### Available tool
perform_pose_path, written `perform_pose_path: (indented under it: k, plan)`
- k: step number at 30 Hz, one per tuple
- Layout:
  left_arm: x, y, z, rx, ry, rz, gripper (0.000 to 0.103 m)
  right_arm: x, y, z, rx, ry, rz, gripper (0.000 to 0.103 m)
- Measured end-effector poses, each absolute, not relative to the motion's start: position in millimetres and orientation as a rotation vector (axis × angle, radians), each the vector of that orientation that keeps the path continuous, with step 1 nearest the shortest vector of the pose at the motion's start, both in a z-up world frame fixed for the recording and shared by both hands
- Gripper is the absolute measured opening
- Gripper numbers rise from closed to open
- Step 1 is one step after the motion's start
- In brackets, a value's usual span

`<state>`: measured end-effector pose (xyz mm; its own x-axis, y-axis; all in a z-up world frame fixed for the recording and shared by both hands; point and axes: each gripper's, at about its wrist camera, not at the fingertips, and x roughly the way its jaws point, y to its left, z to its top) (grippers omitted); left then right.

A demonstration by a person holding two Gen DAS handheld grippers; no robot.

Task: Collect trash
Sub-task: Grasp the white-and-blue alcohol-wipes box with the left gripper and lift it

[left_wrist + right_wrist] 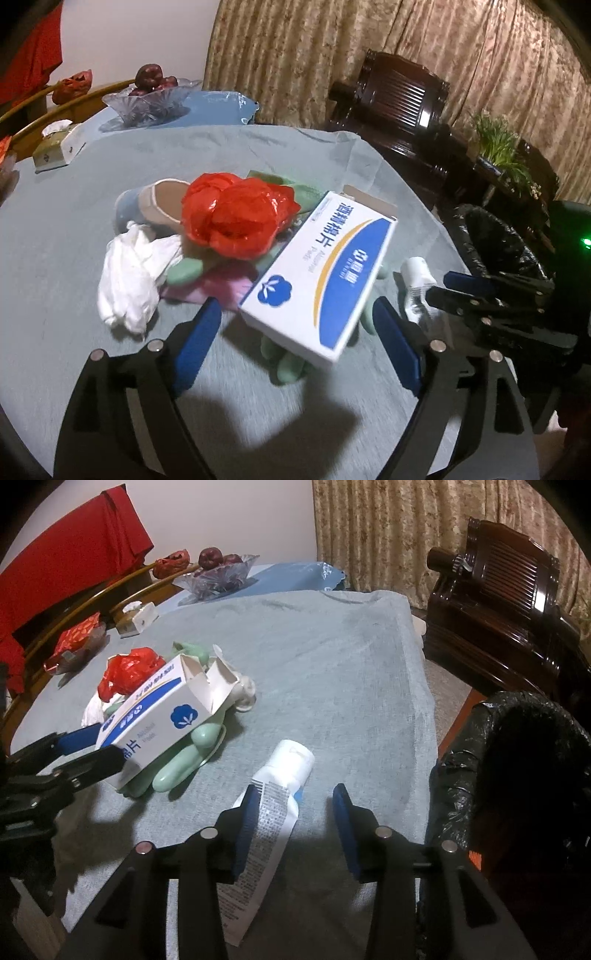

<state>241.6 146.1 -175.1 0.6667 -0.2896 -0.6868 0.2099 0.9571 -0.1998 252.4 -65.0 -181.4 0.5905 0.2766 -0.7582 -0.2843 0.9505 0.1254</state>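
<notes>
A white and blue cardboard box lies tilted on a pile of trash: a red plastic bag, crumpled white tissue and green rubber gloves. My left gripper is open, its blue pads on either side of the box's near end; the box also shows in the right wrist view. A white squeeze tube lies on the table between the open fingers of my right gripper, touching the left pad.
The round table has a grey-blue cloth. A black-lined trash bin stands at its right edge. A glass fruit bowl, a tissue box and red wrappers sit at the back. Dark wooden furniture stands behind.
</notes>
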Motion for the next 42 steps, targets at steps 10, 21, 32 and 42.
perform_pose_path:
  k: [10, 21, 32, 42]
  plan:
    - [240, 143, -177, -0.153, 0.784, -0.296, 0.067, 252, -69, -181, 0.001, 0.881, 0.323, 0.045]
    - [159, 137, -165, -0.148, 0.731, 0.009, 0.066, 243, -55, -187, 0.000, 0.924, 0.339, 0.055]
    - [167, 148, -185, -0.170, 0.821, -0.005, 0.079, 243, -49, -191, -0.012, 0.941, 0.359, 0.057]
    - [184, 148, -191, -0.194, 0.849, -0.049, 0.064, 249, -46, -191, -0.009, 0.930, 0.390, 0.059]
